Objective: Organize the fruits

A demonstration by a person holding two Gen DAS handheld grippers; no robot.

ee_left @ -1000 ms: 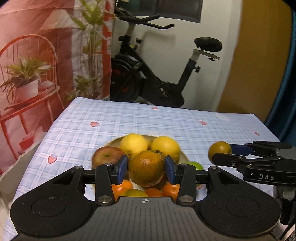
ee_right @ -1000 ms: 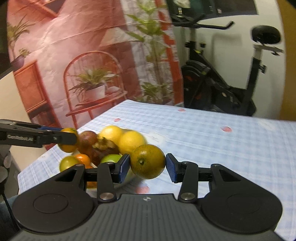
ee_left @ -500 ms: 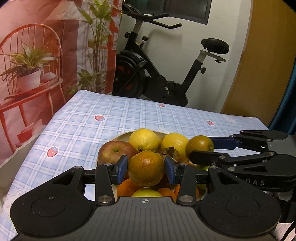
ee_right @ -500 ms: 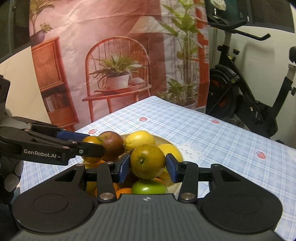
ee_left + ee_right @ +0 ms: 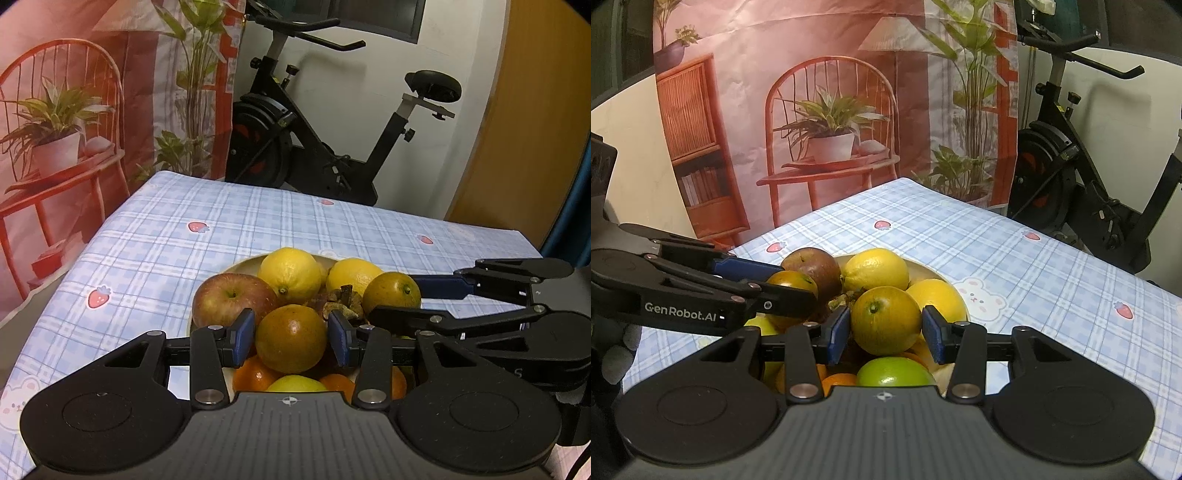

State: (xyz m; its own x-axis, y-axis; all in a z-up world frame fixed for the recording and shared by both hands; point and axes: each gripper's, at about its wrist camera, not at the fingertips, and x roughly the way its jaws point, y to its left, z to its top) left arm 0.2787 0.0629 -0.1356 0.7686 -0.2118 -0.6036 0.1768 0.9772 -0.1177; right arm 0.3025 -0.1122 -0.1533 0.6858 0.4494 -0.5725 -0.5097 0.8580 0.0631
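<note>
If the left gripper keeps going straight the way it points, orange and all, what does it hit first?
Probably the red apple or the dried brown fruit heaped on the plate just beyond the orange held by the left gripper. Depth is unclear; which one comes first I cannot tell.

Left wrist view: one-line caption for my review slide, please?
Left hand-held gripper holds a brownish orange over the full fruit plate; right hand-held gripper holds another orange alongside.

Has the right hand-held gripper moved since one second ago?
Yes. Seen from the left wrist, the right hand-held gripper carried its orange leftward, from above bare tablecloth to over the fruit plate.
</note>
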